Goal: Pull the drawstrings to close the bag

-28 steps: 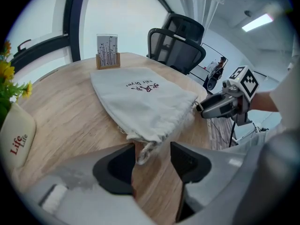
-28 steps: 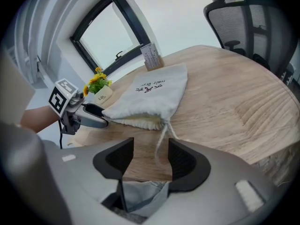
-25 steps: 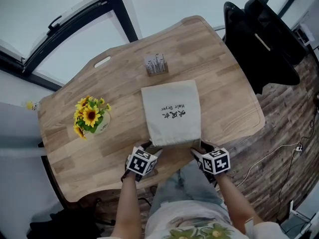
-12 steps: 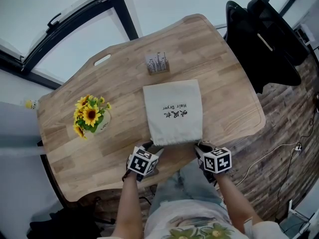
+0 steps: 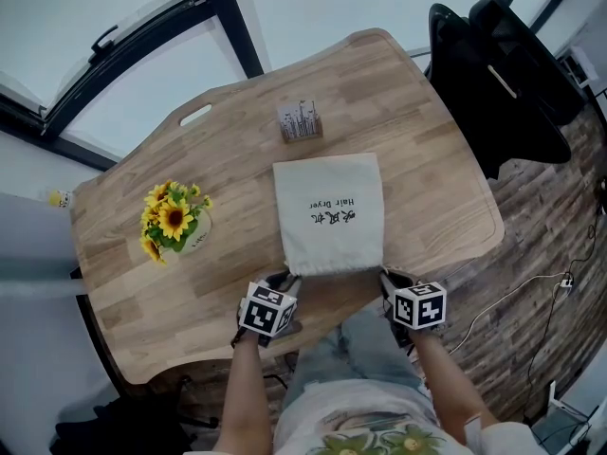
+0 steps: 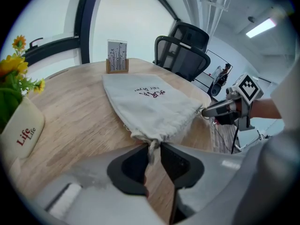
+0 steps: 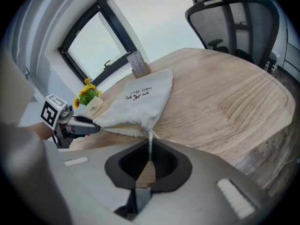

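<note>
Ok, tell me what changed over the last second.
The right gripper has shut on the right drawstring of the bag and shifted slightly outward. The left gripper is closing its jaws, with the left drawstring between them. The bag, the sunflower pot and the card stand stayed put.

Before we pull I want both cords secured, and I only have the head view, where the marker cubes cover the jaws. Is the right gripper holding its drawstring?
Observer: Yes. The right gripper is shut on the right drawstring, which runs straight from the bag corner into its jaws.
Operator: And the left one?
Observer: The left gripper is closing. The left drawstring hangs between its jaws but does not look clamped yet.
Operator: How is the bag mouth there?
Observer: The hem is puckered at that left corner.
</note>
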Motion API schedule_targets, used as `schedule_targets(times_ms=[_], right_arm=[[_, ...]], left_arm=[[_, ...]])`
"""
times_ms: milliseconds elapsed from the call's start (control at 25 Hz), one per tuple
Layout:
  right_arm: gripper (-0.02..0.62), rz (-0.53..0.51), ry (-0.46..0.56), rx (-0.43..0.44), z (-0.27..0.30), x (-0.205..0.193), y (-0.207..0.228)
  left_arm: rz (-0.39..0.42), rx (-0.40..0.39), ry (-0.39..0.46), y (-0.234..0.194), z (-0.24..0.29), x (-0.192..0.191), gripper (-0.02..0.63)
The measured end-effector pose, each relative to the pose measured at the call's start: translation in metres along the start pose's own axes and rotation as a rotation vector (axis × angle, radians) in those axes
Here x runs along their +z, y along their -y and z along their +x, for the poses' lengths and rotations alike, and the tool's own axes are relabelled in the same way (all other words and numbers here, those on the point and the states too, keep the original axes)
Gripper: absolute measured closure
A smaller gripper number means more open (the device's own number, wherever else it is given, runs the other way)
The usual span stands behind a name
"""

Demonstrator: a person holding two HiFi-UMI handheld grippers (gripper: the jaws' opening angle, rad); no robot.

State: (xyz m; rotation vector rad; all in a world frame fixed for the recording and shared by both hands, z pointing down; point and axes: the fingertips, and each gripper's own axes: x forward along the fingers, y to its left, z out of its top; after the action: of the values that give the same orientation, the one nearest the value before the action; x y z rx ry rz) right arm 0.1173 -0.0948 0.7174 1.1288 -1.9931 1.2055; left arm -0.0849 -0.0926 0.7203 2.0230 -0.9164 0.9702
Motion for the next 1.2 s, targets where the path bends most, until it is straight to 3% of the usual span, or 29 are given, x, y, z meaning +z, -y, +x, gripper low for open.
schedule_targets(times_ms=[280,560,720,880,960,1200], right_arm=[[0.586,-0.008,0.016,-0.043,-0.007,0.004,0.003],[0.586,-0.008,0.024,-0.039,-0.012,0.003,0.002],[0.586,-0.008,0.023,-0.040,-0.014,0.001,0.000],[0.586,-0.010,0.020,-0.038,-0.013,-0.001,0.001],[0.586,-0.010,0.021,-0.042,-0.014,-0.001,0.002],[0.586,-0.030,0.044,-0.047,-0.017,0.004,0.003]], left_arm=[[0.082,0.039,-0.034,-0.001,-0.009,-0.008,0.511],[0.100,0.090,-0.036,-0.004,-0.011,-0.011,0.511],[0.120,0.195,-0.049,-0.014,-0.002,-0.016,0.511],[0.076,0.301,-0.025,-0.025,0.001,-0.014,0.514],[0.057,0.354,-0.003,-0.029,-0.001,-0.012,0.597],[0.063,0.526,0.085,-0.043,-0.017,0.003,0.597]])
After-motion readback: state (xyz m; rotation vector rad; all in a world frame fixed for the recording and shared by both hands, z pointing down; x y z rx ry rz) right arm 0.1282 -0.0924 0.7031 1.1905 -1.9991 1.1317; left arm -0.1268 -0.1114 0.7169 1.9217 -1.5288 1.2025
